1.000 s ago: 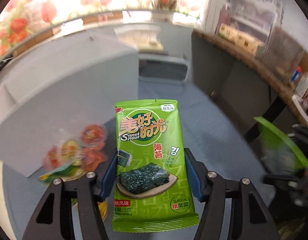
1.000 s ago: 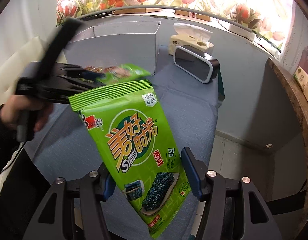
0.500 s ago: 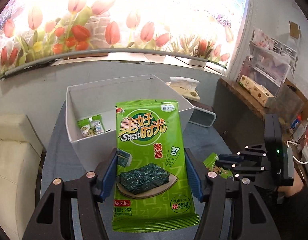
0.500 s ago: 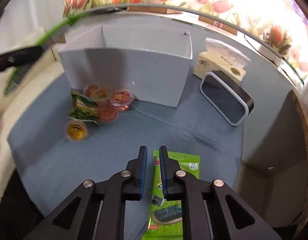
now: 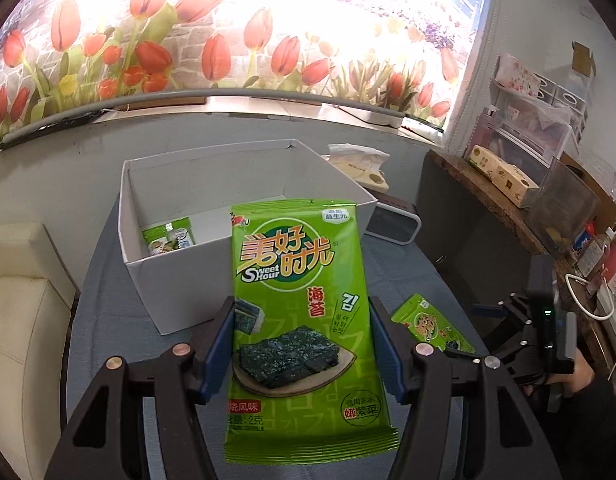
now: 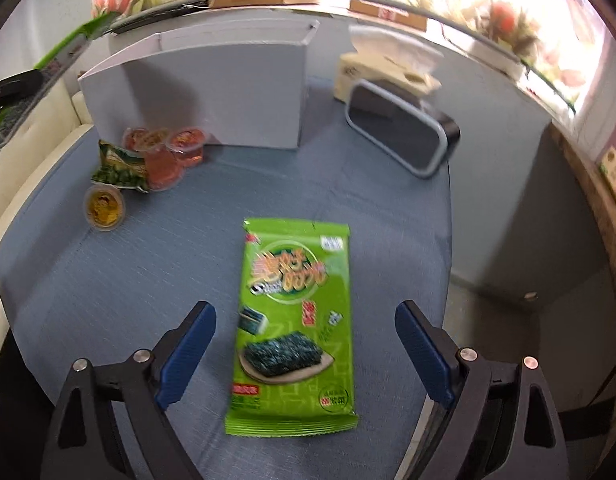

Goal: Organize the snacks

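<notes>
L gripper [image 5: 300, 344]: fingers clamped on a seaweed pack [image 5: 298, 312], pads on its two long edges approx mid-height. Pack stands upright in the grip, long axis along the fingers, top seal away from the wrist, print facing cam. Straight ahead & lower sits the white box [image 5: 180, 280], open top, w/ one small green packet [image 5: 168, 236] already lying inside at its left. Box is ahead-left of the held pack, so judged next move = carry fwd and a bit left over the near wall, then let go.

R gripper [image 6: 304, 348]: fingers spread wide, holding nothing, hanging over a 2nd pack [image 6: 294, 324] lying flat on the blue table [image 6: 108, 280]. That pack sits between the two pads but apart from both; long axis runs along the fingers, top seal pointing away toward the box, tilted slightly. Short axis already lines up w/ the closing direction, so prob. only a descent is needed before closing. R side is clearly nearer this one; view is a bit blurred.

Further out, R view: jelly cups [image 6: 168, 152] & a dark-green bag [image 6: 120, 168] bunched against the box's outer wall, one yellow cup [image 6: 104, 208] just beside them. All unsorted yet.
</notes>
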